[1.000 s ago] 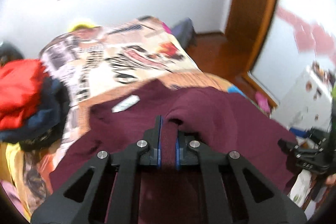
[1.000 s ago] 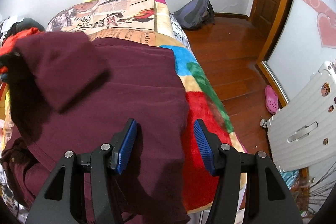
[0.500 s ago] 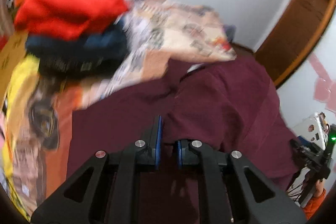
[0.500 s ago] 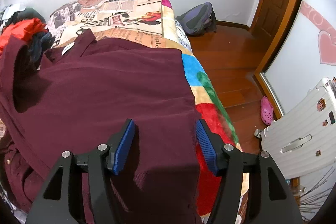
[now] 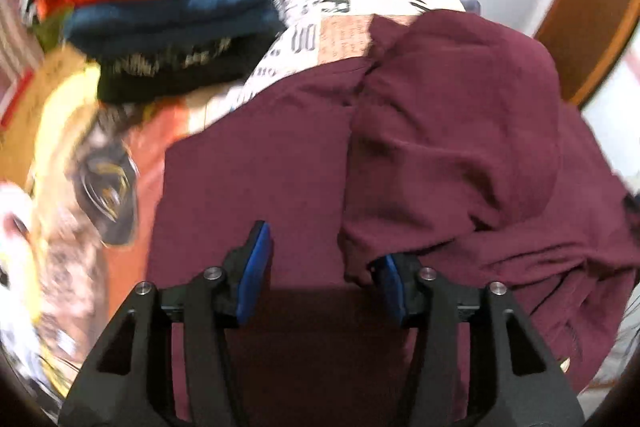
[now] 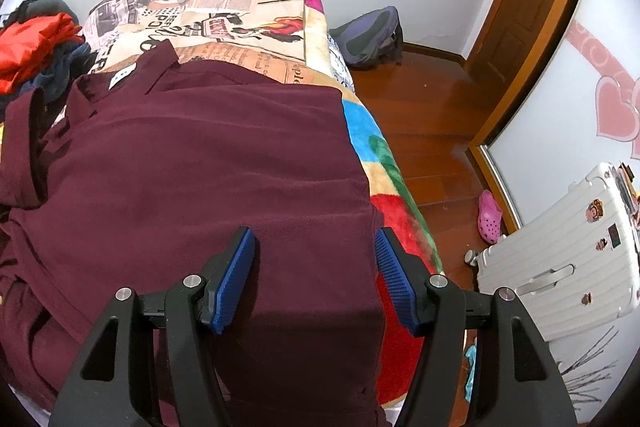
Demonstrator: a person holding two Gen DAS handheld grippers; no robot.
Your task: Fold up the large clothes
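A large maroon polo shirt (image 6: 200, 167) lies spread on the bed, its collar and white label (image 6: 122, 79) at the far end. In the left wrist view a folded-over part of the shirt (image 5: 460, 131) lies bunched on the flat layer, and its loose edge drapes over the right fingertip. My left gripper (image 5: 324, 247) hovers just above the cloth with its jaws opening; the pads press on nothing. My right gripper (image 6: 314, 233) stands open over the shirt's right side edge, with cloth below the gap but not pinched.
A stack of folded clothes (image 5: 160, 7), red on top of navy and black, sits on the patterned bed cover (image 6: 240, 11) beyond the shirt. To the right of the bed are wooden floor, a backpack (image 6: 372, 35), a pink shoe (image 6: 490, 217) and a white suitcase (image 6: 560, 267).
My left gripper swung left and down with the pinched maroon cloth, laid it over the shirt and spread its jaws off it. The right gripper hardly moved and stayed open.
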